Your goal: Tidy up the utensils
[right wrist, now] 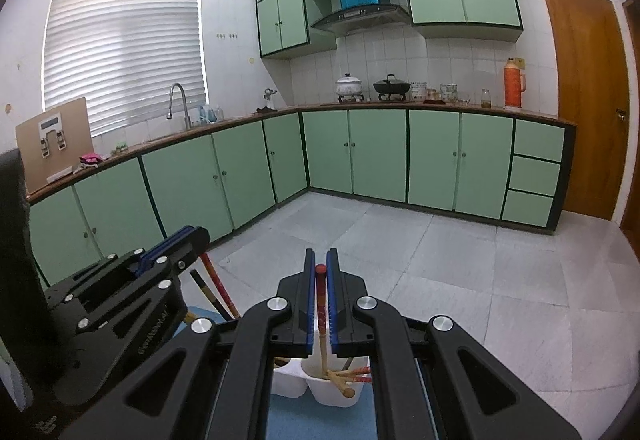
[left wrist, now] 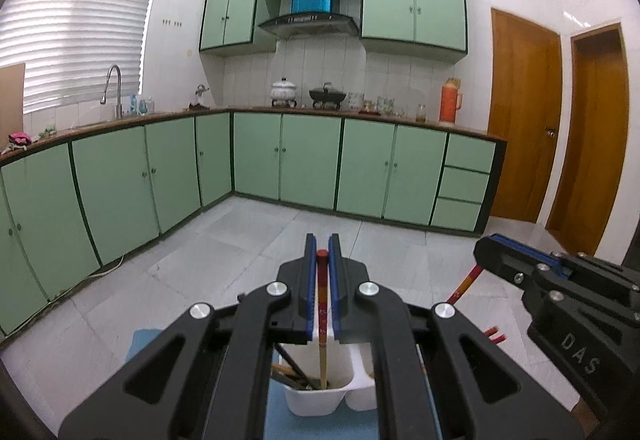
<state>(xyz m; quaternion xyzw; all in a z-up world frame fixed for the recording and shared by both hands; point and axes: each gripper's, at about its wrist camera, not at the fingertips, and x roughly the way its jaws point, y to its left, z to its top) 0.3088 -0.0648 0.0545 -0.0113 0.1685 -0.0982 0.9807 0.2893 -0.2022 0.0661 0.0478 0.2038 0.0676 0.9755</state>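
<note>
Between each gripper's (left wrist: pixel 322 240) (right wrist: pixel 320 254) blue pads stands a chopstick (left wrist: pixel 321 304) (right wrist: pixel 321 304).

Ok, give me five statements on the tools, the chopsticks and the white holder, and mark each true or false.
1. The left tool is shut on a red-topped chopstick. True.
2. The right tool holds nothing. False: it grips its own chopstick.
3. The white holder stands on a blue mat. True.
4. The holder's compartments are all bare. False: utensils already stand in them.
5. The left tool's chopstick lies flat on the mat. False: its lower end dips into the holder.
</note>
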